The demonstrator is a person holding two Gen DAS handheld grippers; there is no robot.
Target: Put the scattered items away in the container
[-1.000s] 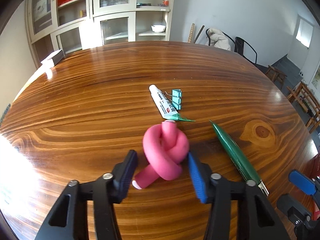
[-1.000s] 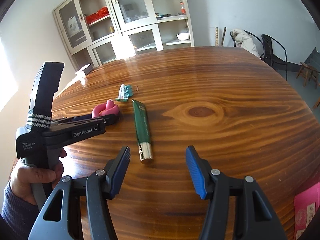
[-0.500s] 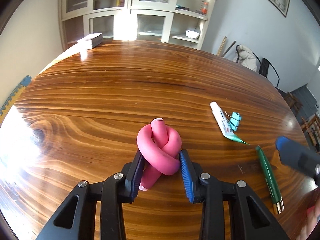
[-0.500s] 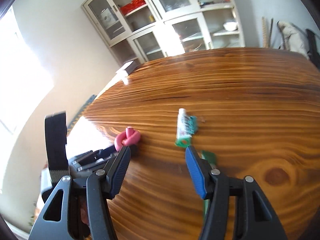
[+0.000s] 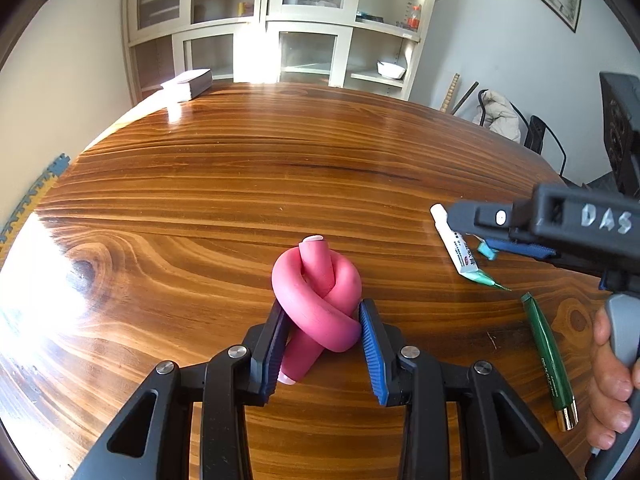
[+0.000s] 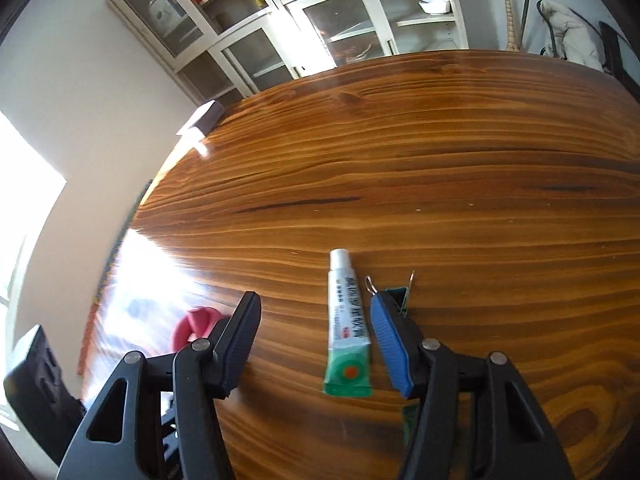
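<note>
no container for the items could be seen in either wrist view; only the glass-fronted cream cabinet (image 5: 280, 32) against the far wall held things, among them a white bowl (image 5: 391, 69) on a lower shelf and red items on an upper shelf, the rest too small to tell. on the round varnished wooden table (image 5: 240, 184) the knotted pink foam tube (image 5: 316, 296) was held by the left gripper (image 5: 324, 344), whose black and blue jaws were pressed against the sides of the knot, pinching it just above the tabletop. to its right, the white and green ointment tube (image 6: 347, 324) lay flat on the wood, its white cap pointing away, with the teal binder clip (image 6: 400, 294) just beside it and largely hidden behind the blue finger (image 6: 390, 340) of the right gripper (image 6: 316, 340). the jaws of the right gripper were spread wide, the tube lying between them nearer the blue finger, with no contact that could be made out. the dark green pen with a gold end (image 5: 548, 356) lay apart, near the person's hand on the right handle. a small white box (image 5: 188, 84) rested at the far edge of the table. compared with a second before, the jaws of the left gripper had been closed from a spread stance onto the pink knot, and the right gripper had been brought from above the green pen to the ointment tube, with its jaws left as wide as before.
</note>
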